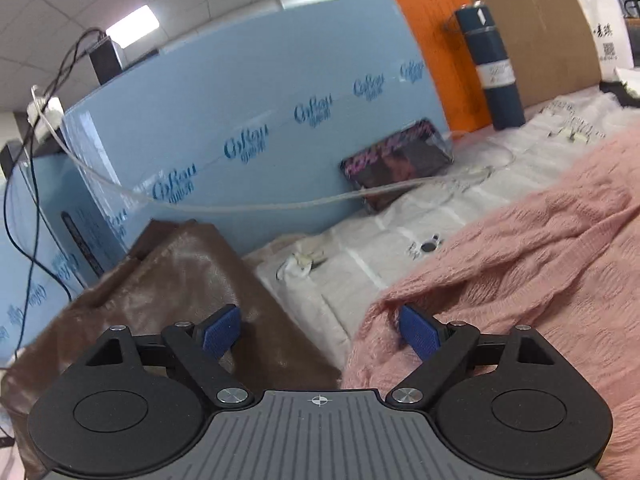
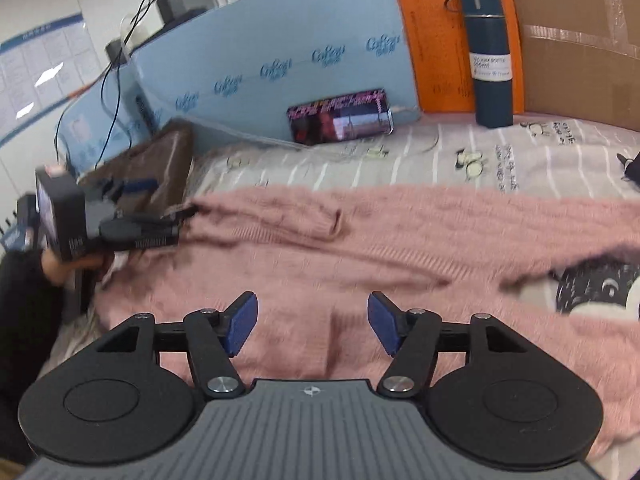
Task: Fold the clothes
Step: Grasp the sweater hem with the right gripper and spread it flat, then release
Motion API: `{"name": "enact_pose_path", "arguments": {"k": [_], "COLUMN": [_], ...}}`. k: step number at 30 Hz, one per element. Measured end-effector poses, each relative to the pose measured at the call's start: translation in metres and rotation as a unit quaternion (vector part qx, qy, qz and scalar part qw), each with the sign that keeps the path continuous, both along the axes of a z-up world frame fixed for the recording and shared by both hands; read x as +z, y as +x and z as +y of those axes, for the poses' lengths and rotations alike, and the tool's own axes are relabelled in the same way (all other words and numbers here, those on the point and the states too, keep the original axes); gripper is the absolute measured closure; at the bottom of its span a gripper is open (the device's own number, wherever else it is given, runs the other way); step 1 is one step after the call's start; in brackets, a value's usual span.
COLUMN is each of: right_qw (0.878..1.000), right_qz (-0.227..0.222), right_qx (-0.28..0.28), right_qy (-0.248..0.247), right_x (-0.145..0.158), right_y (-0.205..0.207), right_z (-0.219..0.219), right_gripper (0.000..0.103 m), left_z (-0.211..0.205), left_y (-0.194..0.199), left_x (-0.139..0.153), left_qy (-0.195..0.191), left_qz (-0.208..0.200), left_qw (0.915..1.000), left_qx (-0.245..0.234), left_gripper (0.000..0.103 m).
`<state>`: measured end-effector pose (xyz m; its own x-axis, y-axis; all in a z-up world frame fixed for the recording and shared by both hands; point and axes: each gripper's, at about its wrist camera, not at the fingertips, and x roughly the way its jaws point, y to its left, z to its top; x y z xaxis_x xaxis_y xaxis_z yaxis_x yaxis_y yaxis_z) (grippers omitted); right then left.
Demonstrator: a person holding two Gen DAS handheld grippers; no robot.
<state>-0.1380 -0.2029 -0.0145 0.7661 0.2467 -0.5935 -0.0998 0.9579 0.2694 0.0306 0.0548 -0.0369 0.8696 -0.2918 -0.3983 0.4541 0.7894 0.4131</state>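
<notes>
The sweater point(image 2: 360, 248) lies spread across the front of the bed point(image 2: 440, 152), reaching from its left edge to its right edge, with a folded garment point(image 2: 160, 168) at the left edge just behind the sweater's left end. Along the back edge a phone point(image 2: 340, 120) leans on the foam board point(image 2: 260, 48), and right of it a flask point(image 2: 488, 60) stands before the cardboard point(image 2: 572, 60). The left gripper point(image 2: 188, 212) sits at the sweater's left end, the right gripper point(image 2: 312, 324) over its front middle

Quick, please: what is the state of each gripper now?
Left gripper: open, at the edge of the pink sweater.
Right gripper: open, holding nothing.
</notes>
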Motion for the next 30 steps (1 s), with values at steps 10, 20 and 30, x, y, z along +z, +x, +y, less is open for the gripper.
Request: {"name": "enact_pose_path", "arguments": {"k": [10, 20, 30], "right_qw": [0.993, 0.97, 0.983], "right_qz": [-0.087, -0.223, -0.161], "right_qx": [0.07, 0.093, 0.025], "right_qy": [0.043, 0.037, -0.088], "right_x": [0.01, 0.043, 0.0], "right_y": [-0.036, -0.083, -0.054], "right_z": [0.026, 0.044, 0.048], "right_gripper": [0.092, 0.091, 0.084], "left_z": [0.046, 0.083, 0.028], "left_y": [-0.076, -0.109, -0.126], "left_x": [0.034, 0.035, 0.002], "left_qy": [-0.092, -0.264, -0.07], "left_qz": [-0.024, 0.036, 0.057], "left_qw": [0.9934, 0.9451, 0.9791], "left_qx": [-0.064, -0.189, -0.182], "left_gripper": [0.014, 0.012, 0.009]}}
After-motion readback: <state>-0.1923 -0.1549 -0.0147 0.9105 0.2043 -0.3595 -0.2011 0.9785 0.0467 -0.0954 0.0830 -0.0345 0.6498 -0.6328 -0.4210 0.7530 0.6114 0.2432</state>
